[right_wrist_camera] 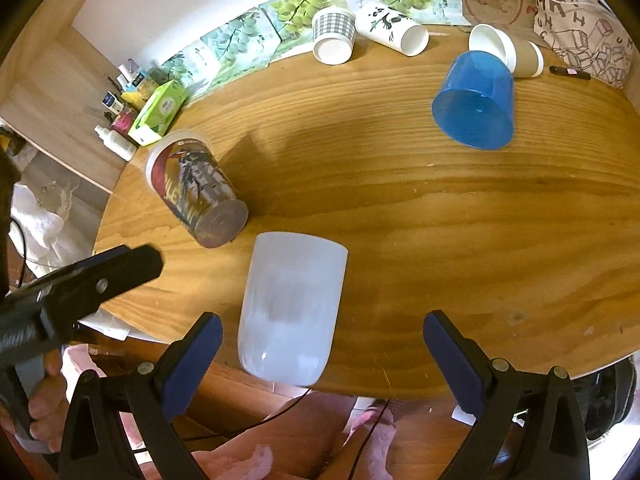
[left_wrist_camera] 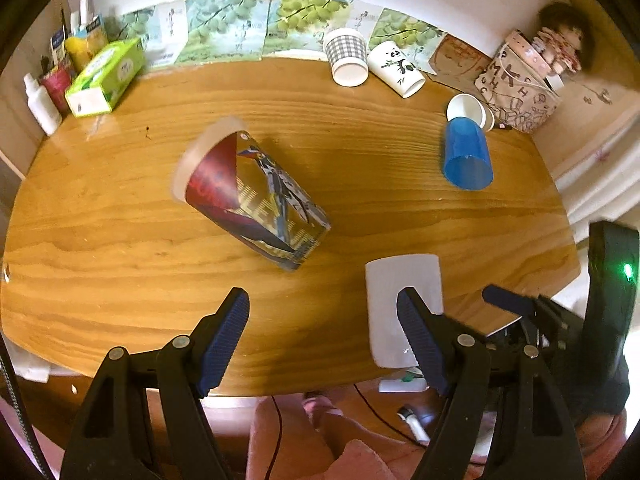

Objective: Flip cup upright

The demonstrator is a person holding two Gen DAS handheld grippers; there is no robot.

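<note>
White cup (right_wrist_camera: 290, 308) lying at desk (right_wrist_camera: 460, 240) near edge, printed cup (left_wrist_camera: 252, 196) tipped mid-desk, left claw (left_wrist_camera: 322, 334) and right claw (right_wrist_camera: 320, 360) both agape, empty.

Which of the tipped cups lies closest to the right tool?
The frosted white plastic cup, on its side at the table's near edge, right ahead of the open right tool; the printed and blue cups lie farther back.

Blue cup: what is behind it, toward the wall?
Right behind the blue cup lies a tipped brown-sleeved paper cup, white inside showing, rim by the blue cup's base. Whether they touch is hidden.
</note>
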